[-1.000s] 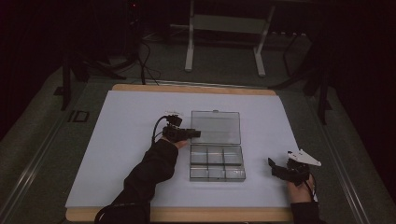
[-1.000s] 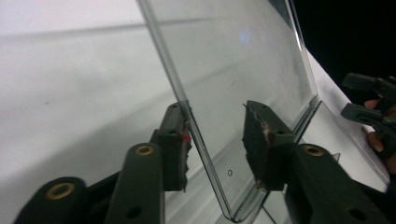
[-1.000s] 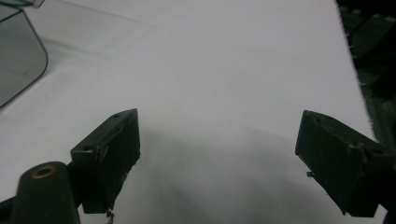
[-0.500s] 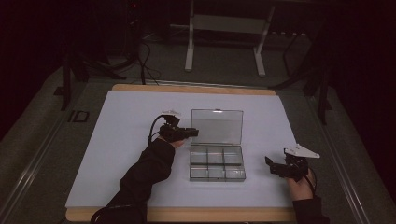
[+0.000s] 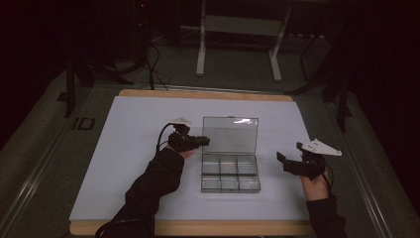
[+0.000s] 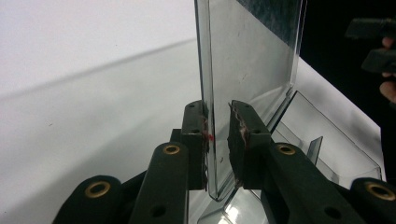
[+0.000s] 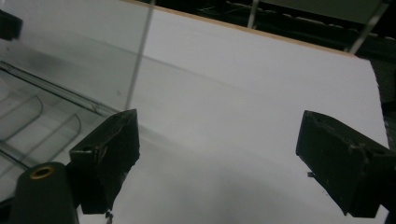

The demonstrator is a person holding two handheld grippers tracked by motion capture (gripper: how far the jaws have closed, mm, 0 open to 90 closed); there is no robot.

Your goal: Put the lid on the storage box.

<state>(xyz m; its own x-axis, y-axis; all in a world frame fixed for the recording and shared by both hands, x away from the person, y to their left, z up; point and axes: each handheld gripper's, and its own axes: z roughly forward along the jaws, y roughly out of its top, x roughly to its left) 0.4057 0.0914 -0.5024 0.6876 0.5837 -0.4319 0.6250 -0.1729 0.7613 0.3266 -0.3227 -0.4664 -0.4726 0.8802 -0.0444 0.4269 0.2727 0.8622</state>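
The work in hand looks like closing (or possibly opening, the pictures alone do not settle which) the clear plastic box (image 5: 230, 171) that sits near the middle of the white table (image 5: 124, 148). Its lid (image 5: 230, 134) stands roughly upright on the hinge along the far edge of the box, so I judge the job about halfway: the lid is neither laid flat behind the box nor folded down onto it, and whatever swing finishes the move is not yet done. The left gripper (image 5: 202, 142) is at the left edge of the lid, and the left gripper view shows its 2 jaws straddling that thin clear pane (image 6: 247, 70). The left pad lies against the pane, while a narrow gap shows between the pane and the right pad, so I cannot tell whether this is a firm pinch or a loose hold that only steers the lid. The right gripper (image 5: 286, 161) hovers to the right of the box, apart from it, with its jaws spread wide and nothing between them; its own view looks past the lid's right edge (image 7: 140, 51) toward the box. As for contents, the box is split by dividers into 6 compartments, 3 in each of 2 rows, and as far as the dim high view shows all 6 are empty, with only the table visible through the clear floor.
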